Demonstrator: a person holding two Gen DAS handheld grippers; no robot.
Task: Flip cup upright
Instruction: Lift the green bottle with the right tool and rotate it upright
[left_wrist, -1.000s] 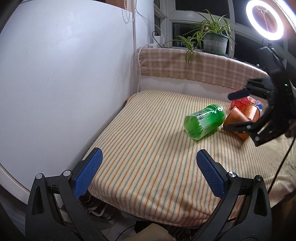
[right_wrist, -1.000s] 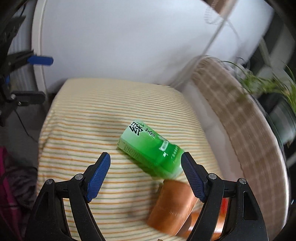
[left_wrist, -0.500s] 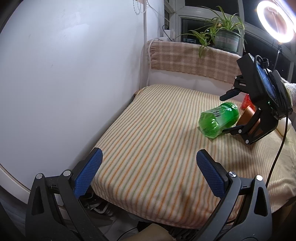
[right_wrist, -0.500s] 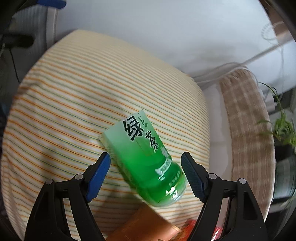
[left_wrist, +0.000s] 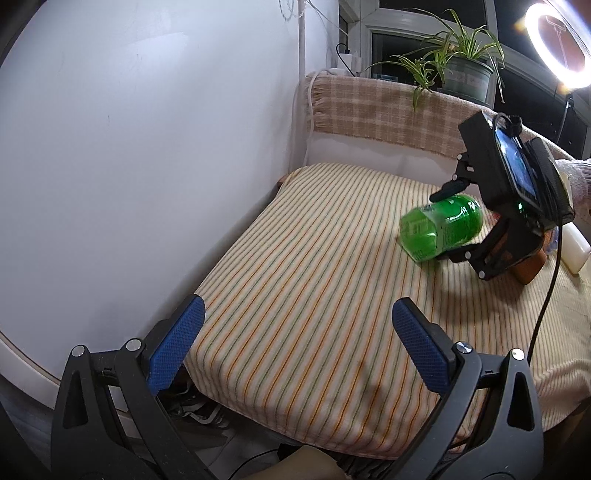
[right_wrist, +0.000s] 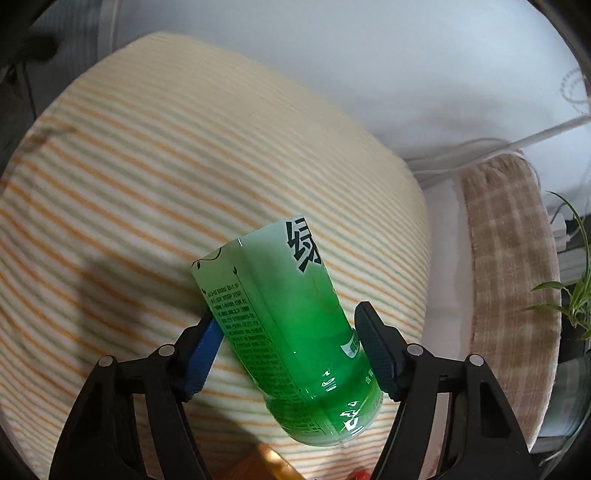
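Observation:
A green cup (right_wrist: 288, 332) made from a cut tea bottle lies on its side on the striped cloth (left_wrist: 314, 266); it also shows in the left wrist view (left_wrist: 441, 228). My right gripper (right_wrist: 286, 349) is open, its jaws on either side of the cup's body, the left pad close to or touching it. The right gripper also shows in the left wrist view (left_wrist: 452, 225), over the cup. My left gripper (left_wrist: 295, 345) is open and empty above the cloth's near edge, well away from the cup.
An orange-brown cup (left_wrist: 528, 267) lies just behind the green one, mostly hidden by the right gripper. A white wall (left_wrist: 129, 147) stands at the left. A checked cloth ledge (left_wrist: 376, 110) with a potted plant (left_wrist: 465, 74) and a ring light (left_wrist: 557, 40) are at the back.
My right gripper has moved down and forward onto the green cup, so its jaws now straddle it. The left gripper has stayed near the front edge, its view shifting slightly.

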